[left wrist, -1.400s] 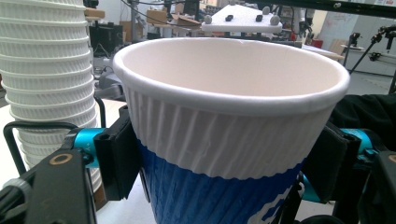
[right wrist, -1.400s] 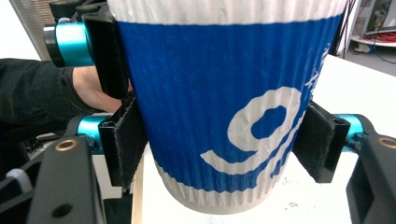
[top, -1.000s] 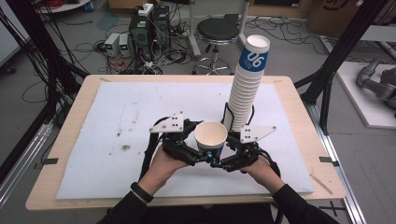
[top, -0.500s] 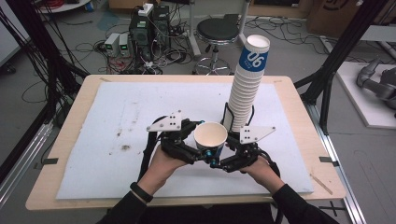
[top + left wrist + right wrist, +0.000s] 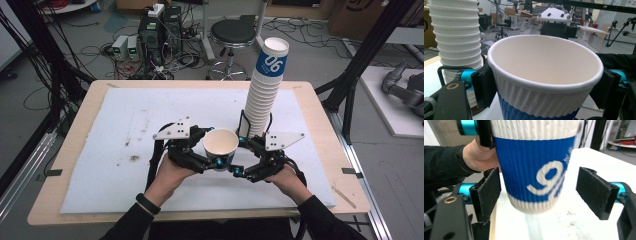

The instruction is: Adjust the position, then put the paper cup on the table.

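Since the earlier frame the right gripper (image 5: 239, 158) has been opening its jaws, and they are now standing clear of the paper cup (image 5: 220, 146) on both sides; in the right gripper view the cup (image 5: 535, 162) is hanging between the two black pads (image 5: 489, 192) with a gap at the right pad and a thin one at the left. The left gripper (image 5: 209, 156) has been closing in the same moment, and both hands are barely shifting.

The wooden table (image 5: 320, 115) is carrying a white foam mat (image 5: 100, 150) that is covering most of its top. At one o'clock from the mat's centre a tall stack of ribbed paper cups (image 5: 265, 97) is standing upright, its top cup banded blue with white numerals.

Just at eight o'clock from the stack's foot, the single cup, white ribbed above and blue below, is being held upright and mouth-up, clear of the mat. The left gripper is clamping it just under the rim, pads (image 5: 484, 86) pressing on both sides of the wall, as its own view (image 5: 546, 82) is showing, with the stack (image 5: 456, 42) rising at ten o'clock behind it.
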`<state>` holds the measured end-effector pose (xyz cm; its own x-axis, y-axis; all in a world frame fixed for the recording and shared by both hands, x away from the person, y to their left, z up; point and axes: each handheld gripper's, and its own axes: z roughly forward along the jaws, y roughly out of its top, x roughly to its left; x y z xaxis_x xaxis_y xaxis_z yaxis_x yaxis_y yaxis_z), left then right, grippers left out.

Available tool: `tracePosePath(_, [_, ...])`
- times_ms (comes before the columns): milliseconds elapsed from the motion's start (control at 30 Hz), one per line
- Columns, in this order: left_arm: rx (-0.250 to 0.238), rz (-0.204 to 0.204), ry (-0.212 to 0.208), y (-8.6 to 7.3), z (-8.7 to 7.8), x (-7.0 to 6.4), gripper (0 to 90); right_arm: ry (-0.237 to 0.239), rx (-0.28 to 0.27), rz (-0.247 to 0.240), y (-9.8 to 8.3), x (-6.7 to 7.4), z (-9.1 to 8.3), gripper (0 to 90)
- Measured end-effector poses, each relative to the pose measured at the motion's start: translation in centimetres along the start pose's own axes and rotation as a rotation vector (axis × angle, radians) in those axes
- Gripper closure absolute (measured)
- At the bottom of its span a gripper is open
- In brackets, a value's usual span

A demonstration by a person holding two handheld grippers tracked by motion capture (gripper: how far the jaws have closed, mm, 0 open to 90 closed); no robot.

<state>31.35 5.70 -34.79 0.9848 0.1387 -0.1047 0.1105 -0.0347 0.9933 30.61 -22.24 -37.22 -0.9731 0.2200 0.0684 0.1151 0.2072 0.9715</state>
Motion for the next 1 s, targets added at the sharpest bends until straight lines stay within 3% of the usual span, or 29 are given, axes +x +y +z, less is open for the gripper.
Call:
tracePosePath(100, [0.006, 0.009, 0.018, 0.0, -0.3, 0.3, 21.1, -0.017, -0.01, -0.003, 0.0, -0.2, -0.7, 20.4])
tracePosePath(133, [0.009, 0.011, 0.025, 0.0, -0.4, 0.3, 21.2, -0.045, -0.017, -0.004, 0.0, -0.5, -1.5, 20.4])
tracePosePath(400, [0.01, 0.007, 0.061, -0.2, -2.1, 0.9, 21.1, -0.142, -0.066, 0.004, 0.1, -1.5, -4.7, 20.4])
tracePosePath(633, [0.01, 0.009, 0.096, -0.3, -3.1, 1.1, 21.1, -0.203, -0.084, 0.007, -0.1, -2.2, -6.5, 20.5])
tracePosePath(1000, [0.014, 0.014, 0.089, -0.3, -2.8, 0.8, 21.1, -0.238, -0.099, 0.006, 0.1, -2.7, -7.6, 20.4])
